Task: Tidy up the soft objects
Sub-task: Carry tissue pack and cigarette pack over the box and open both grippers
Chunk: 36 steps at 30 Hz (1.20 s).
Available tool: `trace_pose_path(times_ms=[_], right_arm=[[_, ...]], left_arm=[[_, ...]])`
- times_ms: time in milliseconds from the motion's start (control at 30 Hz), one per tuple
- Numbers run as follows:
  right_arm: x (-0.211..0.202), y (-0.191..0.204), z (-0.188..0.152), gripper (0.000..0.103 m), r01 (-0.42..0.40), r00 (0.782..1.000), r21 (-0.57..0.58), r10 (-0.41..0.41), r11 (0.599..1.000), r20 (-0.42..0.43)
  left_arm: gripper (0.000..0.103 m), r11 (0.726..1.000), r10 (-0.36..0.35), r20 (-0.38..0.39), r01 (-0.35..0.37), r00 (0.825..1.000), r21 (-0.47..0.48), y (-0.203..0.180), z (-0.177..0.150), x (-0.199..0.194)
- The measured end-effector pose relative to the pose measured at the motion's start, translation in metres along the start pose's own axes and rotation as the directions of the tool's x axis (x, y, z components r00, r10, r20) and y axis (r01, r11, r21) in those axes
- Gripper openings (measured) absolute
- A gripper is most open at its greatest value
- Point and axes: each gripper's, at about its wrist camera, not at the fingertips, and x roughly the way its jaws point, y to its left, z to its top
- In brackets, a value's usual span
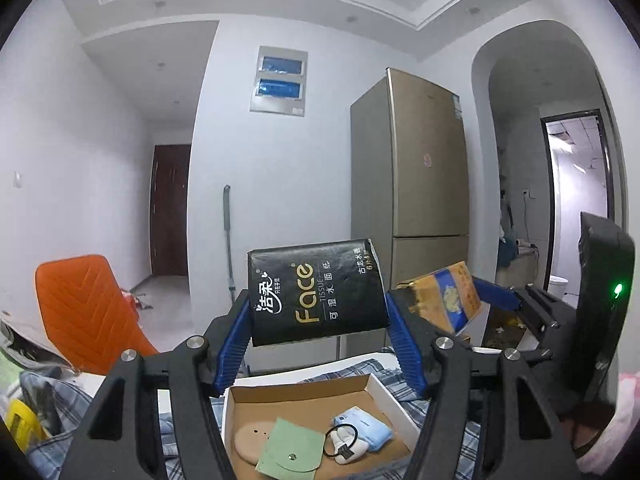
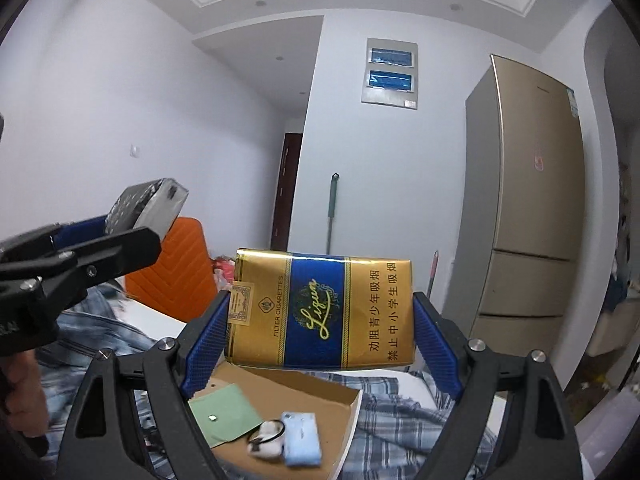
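My left gripper (image 1: 320,320) is shut on a black "Face" tissue pack (image 1: 316,292) and holds it up above an open cardboard box (image 1: 256,396). My right gripper (image 2: 320,332) is shut on a gold and blue soft cigarette pack (image 2: 320,312), also held above the box (image 2: 320,392). The box holds a green pouch (image 1: 292,452), a light blue tissue pack (image 1: 368,428), a black hair tie (image 1: 340,440) on a small white item, and a tan oval piece (image 1: 252,440). Each gripper shows in the other's view: the right one (image 1: 496,300) and the left one (image 2: 120,232).
The box lies on a blue plaid cloth (image 2: 400,412). An orange chair (image 1: 88,312) stands at the left. A gold fridge (image 1: 420,176) and a mop (image 1: 228,236) stand by the far wall. A yellow object (image 1: 20,424) lies at the left edge.
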Motion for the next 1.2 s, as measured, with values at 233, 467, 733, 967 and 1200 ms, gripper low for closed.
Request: trace_pose_path(times_ms=[233, 467, 733, 967, 1200], right_arm=[[0.037, -0.002, -0.032, 0.085, 0.008, 0.998, 0.055, -0.004, 0.998, -0.06], [0.062, -0.004, -0.071, 0.085, -0.002, 0.986, 0.079, 0.015, 0.997, -0.164], [0.084, 0.003, -0.092, 0.085, -0.054, 0.947, 0.068, 0.073, 0.996, -0.313], [0.095, -0.004, -0.1, 0.092, -0.065, 0.917, 0.086, 0.093, 0.994, -0.387], [0.098, -0.003, -0.103, 0.097, -0.039, 0.916, 0.08, 0.067, 0.996, -0.395]], left_arm=[[0.066, 0.999, 0.039, -0.033, -0.04, 0.999, -0.009, 0.016, -0.027, 0.033], [0.066, 0.999, 0.048, -0.1, -0.049, 0.994, -0.008, 0.027, -0.057, 0.055], [0.066, 0.996, 0.085, -0.191, -0.09, 0.978, -0.018, 0.039, -0.076, 0.074], [0.066, 0.996, 0.074, -0.218, -0.084, 0.973, -0.038, 0.045, -0.08, 0.078], [0.066, 0.993, 0.085, -0.247, -0.102, 0.965, -0.055, 0.052, -0.082, 0.084]])
